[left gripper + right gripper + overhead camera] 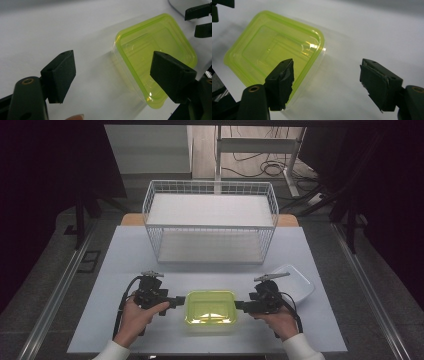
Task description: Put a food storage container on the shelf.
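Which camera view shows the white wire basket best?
The high view: the wire basket stands whole at the table's far side, beyond the green container. Both gripper views look at that container and the white table instead.

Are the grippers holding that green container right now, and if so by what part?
Nothing is held. Both the left gripper and right gripper are open beside the green container.

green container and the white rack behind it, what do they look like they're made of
Green container: likely thin, glossy, translucent plastic; the table shows through its walls and glare sits on its lid. White rack: probably coated metal wire, seen as a fine open grid with a matte white finish.
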`<state>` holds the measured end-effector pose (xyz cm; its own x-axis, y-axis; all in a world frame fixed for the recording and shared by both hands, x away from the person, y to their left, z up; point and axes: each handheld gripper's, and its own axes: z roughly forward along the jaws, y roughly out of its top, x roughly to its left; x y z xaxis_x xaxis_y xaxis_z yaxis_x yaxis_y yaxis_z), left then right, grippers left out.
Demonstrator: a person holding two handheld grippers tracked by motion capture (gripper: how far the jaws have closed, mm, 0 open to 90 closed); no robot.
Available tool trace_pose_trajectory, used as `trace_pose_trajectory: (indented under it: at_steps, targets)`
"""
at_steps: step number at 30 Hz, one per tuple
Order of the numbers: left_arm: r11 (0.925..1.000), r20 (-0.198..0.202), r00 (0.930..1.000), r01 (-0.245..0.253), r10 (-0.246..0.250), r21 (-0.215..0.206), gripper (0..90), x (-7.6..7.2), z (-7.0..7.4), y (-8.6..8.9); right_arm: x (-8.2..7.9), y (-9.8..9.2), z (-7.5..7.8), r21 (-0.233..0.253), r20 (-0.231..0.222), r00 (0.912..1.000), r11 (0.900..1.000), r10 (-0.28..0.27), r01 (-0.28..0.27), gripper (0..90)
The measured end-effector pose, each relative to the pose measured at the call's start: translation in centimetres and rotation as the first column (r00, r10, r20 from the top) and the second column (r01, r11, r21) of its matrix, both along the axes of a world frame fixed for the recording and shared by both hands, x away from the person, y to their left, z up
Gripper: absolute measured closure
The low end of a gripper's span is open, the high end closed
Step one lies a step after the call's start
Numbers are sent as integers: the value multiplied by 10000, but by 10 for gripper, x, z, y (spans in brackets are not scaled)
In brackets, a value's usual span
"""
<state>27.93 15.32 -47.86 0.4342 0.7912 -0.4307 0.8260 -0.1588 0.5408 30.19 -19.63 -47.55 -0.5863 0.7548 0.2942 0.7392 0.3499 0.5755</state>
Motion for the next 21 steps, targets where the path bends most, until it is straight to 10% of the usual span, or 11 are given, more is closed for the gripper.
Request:
trace_pose_trajectory:
  at_steps: [21]
  targets:
    - [9877, -1604, 9868, -457, 214, -1496, 371, 5, -29, -8, 4, 10, -15, 939, -776, 9969, 9953, -156, 229, 420]
